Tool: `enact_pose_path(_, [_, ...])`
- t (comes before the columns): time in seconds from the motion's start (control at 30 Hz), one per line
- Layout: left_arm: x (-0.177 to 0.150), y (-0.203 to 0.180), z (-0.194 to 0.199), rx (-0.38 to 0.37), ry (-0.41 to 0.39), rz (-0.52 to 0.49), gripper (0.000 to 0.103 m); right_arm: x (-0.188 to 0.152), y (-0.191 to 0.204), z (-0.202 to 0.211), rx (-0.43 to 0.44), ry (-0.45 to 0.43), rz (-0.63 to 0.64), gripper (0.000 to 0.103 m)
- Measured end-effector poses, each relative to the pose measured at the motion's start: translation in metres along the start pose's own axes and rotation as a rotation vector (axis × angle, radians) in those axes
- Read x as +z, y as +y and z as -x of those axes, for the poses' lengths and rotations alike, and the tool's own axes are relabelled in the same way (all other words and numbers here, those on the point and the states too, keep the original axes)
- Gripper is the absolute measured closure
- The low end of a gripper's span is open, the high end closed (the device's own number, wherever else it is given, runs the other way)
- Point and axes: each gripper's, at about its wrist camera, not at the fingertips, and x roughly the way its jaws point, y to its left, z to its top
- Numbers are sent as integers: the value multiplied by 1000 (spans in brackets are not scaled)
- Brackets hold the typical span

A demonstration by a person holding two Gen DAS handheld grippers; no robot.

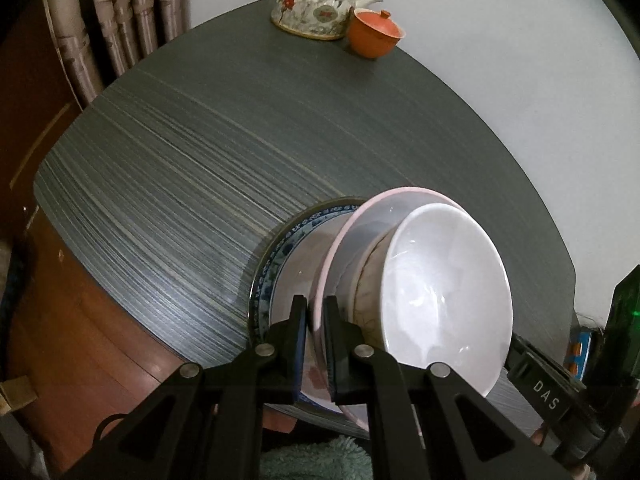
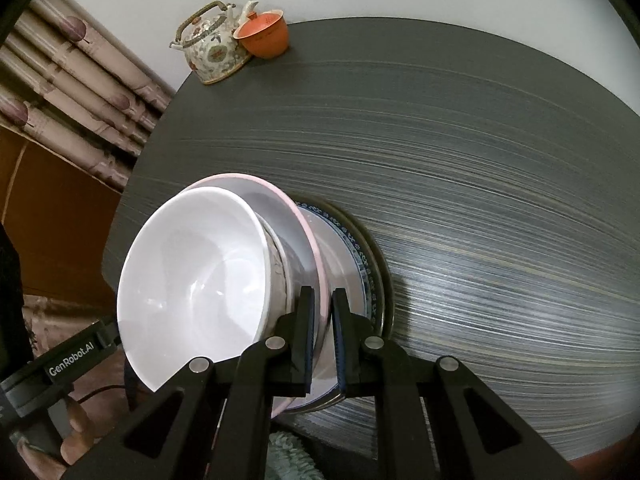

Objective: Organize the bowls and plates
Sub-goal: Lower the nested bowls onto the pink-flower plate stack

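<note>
You are clamping both claws — left claw and right claw — nearly closed on opposite rims of the pink plate, apparently sharing the stack's weight. The white bowl is sitting on top; the blue-rimmed plate is lying underneath, at the desk edge.

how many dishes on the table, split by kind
plates: 2, pink-rimmed plate on blue-patterned plate
bowls: 2, white bowl nested in marbled bowl
teapots: 1, floral teapot
lidded cups: 1, orange lidded cup
total: 6
</note>
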Motion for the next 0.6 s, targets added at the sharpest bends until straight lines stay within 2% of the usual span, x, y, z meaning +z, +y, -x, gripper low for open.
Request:
enact_pose_path(0.03, [3,-8,-5,-1,2,-2,97,0,0,0,-4,0,2,92])
enact_pose_path(0.47, [-2,-10,2,13,-38,-20,94,1,6,-9,-10,8,15,90])
enact_pose_path(0.6, [-4,-11,5,16,-47,-27,92,-3,1,-5,-24,-5,10,81])
